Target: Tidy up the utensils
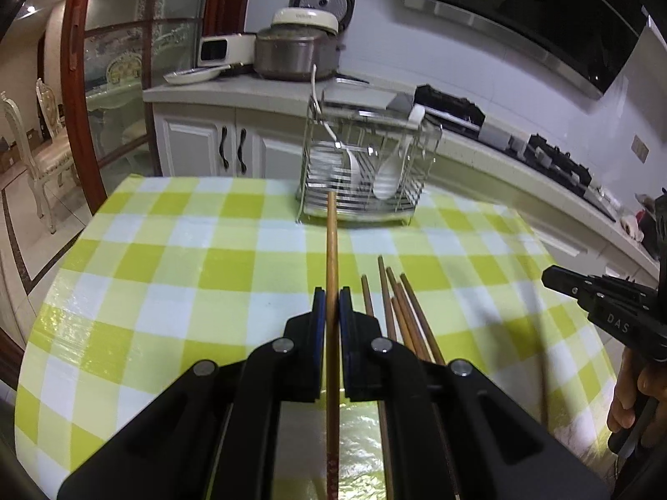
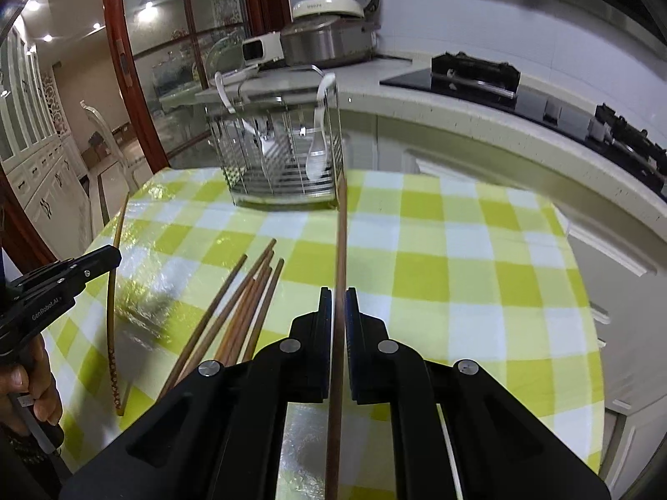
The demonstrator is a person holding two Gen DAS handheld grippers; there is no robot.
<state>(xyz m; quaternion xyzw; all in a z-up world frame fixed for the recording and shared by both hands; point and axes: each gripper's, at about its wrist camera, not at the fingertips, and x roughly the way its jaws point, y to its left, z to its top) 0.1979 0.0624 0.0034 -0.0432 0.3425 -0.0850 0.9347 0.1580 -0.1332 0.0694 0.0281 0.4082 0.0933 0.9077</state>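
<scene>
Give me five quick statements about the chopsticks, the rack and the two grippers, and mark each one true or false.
1. The left gripper is shut on a chopstick. True.
2. The right gripper is open and holds nothing. False: it is shut on a chopstick.
3. The metal rack already holds white spoons. True.
4. The loose chopsticks stand in the rack. False: they lie on the tablecloth.
5. The tablecloth is red and white. False: green and white checks.

Brown chopsticks (image 1: pixel 402 316) loose beside wire caddy (image 1: pixel 367 166) w/ spoons.
</scene>
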